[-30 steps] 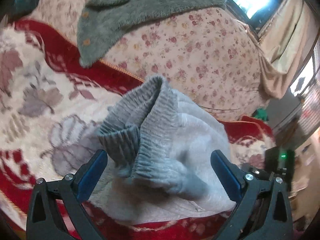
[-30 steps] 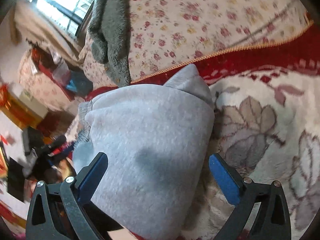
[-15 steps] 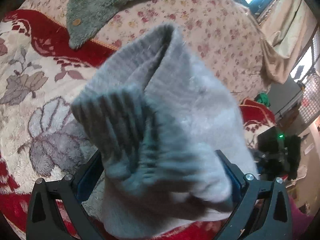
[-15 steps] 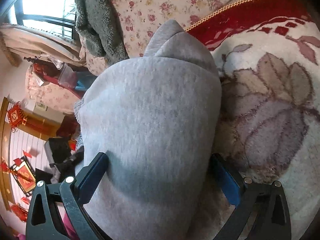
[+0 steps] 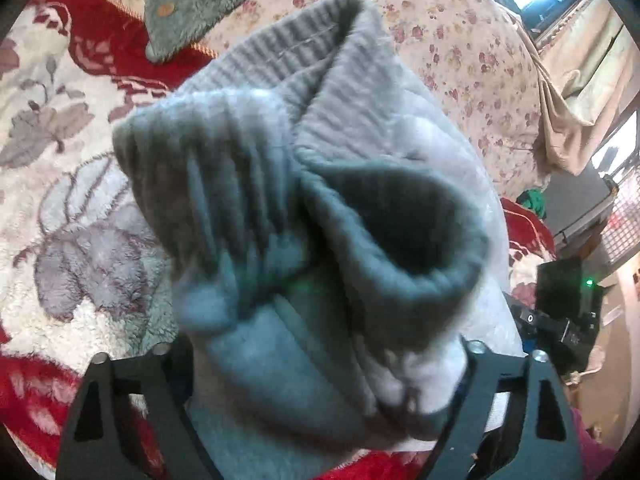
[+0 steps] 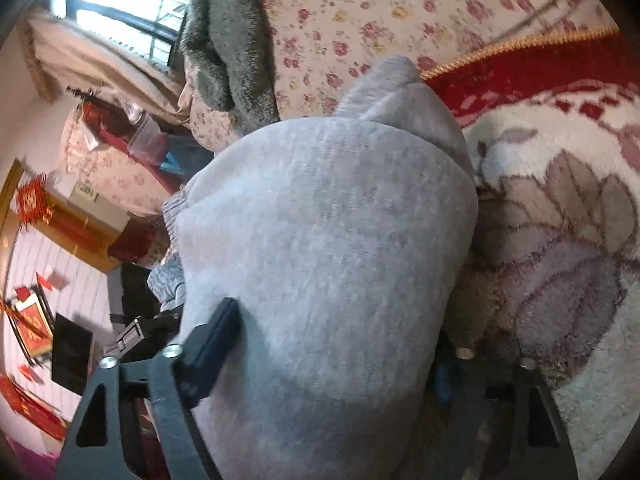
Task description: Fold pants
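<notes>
Two wrist views, and the grey pants (image 5: pixel 320 216) hog the middle of both, so plenty is covered up.

Left wrist view first, left to right: the fuzzy red and cream blanket (image 5: pixel 72 184) fills the left side with open room on it, a green fleece garment (image 5: pixel 192 4) hangs in at the upper left, and the rose-print cover (image 5: pixel 460 52) runs across the top toward a bright window at the upper right. The left gripper (image 5: pixel 320 380) has its jaws narrowed onto the bunched ribbed end of the pants; the fingertips are buried in fabric, only the black arms show at the bottom edge. At lower right some dark gear with a green light is too small to identify.

Right wrist view, left to right: a blurry room with red wall decorations and a window at the upper left, none of it visible from the other camera. The right gripper (image 6: pixel 336 344) clamps a smooth, rounded fold of the pants (image 6: pixel 328 240). Its left finger (image 6: pixel 212 340) presses into the cloth, while the other is mostly hidden behind the fabric. No ribbing is in plain sight here apart from a sliver at the fold's left edge. The blanket (image 6: pixel 560 240) lies open at right, and the rose-print cover (image 6: pixel 360 8) sits along the top.
</notes>
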`<state>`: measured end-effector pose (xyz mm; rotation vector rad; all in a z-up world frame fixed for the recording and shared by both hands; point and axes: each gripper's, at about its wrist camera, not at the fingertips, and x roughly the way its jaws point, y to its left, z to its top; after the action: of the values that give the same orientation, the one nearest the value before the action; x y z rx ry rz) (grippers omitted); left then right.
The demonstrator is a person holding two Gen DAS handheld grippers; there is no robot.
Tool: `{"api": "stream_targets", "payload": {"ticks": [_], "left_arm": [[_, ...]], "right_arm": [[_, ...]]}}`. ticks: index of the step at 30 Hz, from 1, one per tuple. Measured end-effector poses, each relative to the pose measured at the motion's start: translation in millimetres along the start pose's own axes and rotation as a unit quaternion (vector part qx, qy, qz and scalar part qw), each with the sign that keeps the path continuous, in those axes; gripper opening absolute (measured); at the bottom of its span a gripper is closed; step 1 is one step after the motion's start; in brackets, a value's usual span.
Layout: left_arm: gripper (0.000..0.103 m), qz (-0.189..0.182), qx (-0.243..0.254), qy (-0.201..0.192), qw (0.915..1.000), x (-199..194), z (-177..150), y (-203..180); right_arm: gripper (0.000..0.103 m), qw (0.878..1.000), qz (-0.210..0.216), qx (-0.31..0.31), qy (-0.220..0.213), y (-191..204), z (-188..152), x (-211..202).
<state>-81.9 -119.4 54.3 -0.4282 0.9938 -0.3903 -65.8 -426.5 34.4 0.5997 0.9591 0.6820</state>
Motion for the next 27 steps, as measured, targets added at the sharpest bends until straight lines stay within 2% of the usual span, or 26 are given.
{"api": "stream_targets", "payload": {"ticks": [5, 8, 15, 20, 27], "left_arm": [[0.073, 0.017, 0.008, -0.016, 0.9997, -11.2, 4.4, -18.5], [0.071, 0.004, 0.007, -0.013, 0.9999, -15.0, 7.3, -30.6], [0.071, -0.017, 0.043, -0.028, 0.9985, -13.8, 10.9, -83.3], [0.071, -0.041, 0.063, -0.025, 0.9969, 0.1, 9.2, -124.9], [0.071, -0.062, 0.083, 0.006, 0.9946, 43.6, -3.5, -185.2]], "right_arm": [[0.071, 1.0, -0.015, -0.018, -0.005, 11.1, 1.5, -8.7], [0.071, 1.0, -0.019, -0.018, -0.016, 12.9, 1.6, -22.4], [0.071, 0.998, -0.028, -0.019, -0.054, 8.7, 9.4, -75.0], [0.071, 0.996, -0.049, -0.022, -0.078, -2.0, 12.1, -119.9], [0.071, 0.991, -0.085, 0.004, -0.099, -42.0, -0.4, -176.1]]}}
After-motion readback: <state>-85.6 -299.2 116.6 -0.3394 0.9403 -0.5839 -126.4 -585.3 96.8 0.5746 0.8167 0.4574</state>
